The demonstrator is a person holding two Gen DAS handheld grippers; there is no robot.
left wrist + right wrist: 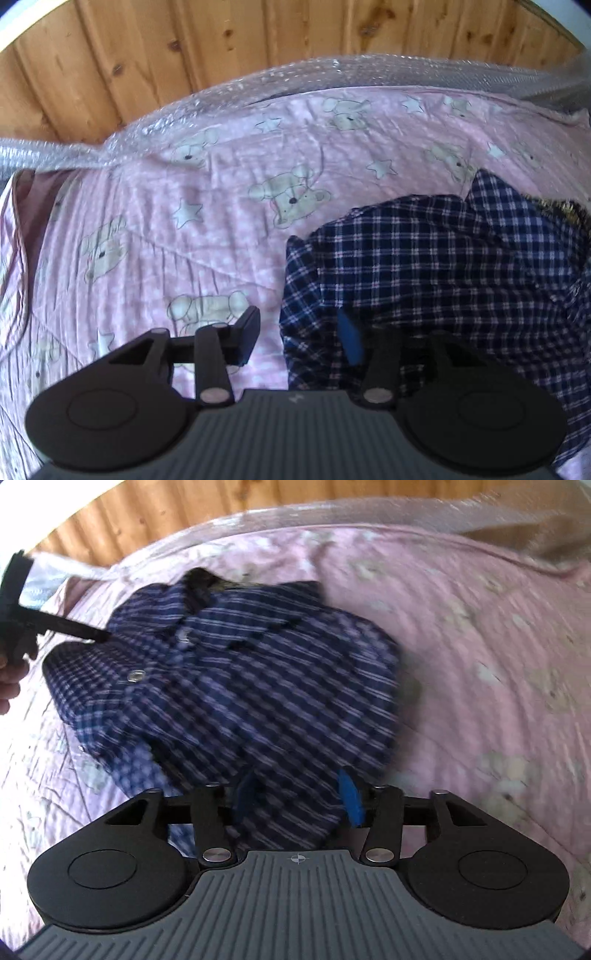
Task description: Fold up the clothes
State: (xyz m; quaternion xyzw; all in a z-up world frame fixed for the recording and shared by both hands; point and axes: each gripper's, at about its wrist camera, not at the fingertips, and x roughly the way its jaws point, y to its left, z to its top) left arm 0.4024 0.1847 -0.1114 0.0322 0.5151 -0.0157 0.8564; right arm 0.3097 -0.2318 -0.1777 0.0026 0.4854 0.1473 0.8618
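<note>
A navy plaid shirt [443, 266] lies bunched on a pink bedspread [184, 192]. My left gripper [299, 332] is open at the shirt's left edge; its left finger is over bare bedspread and its blue-padded right finger lies against the shirt cloth. In the right wrist view the shirt [258, 672] shows collar up, buttons visible. My right gripper [295, 801] is open, with the shirt's near hem between its fingers. The left gripper [22, 609] shows at the far left of that view, touching the shirt's left edge.
The bedspread [480, 646] has bear and star prints. Bubble wrap [221, 92] runs along the bed's far edge in front of a wooden plank wall [147, 48]. A dark patterned item [565, 210] peeks out beyond the shirt.
</note>
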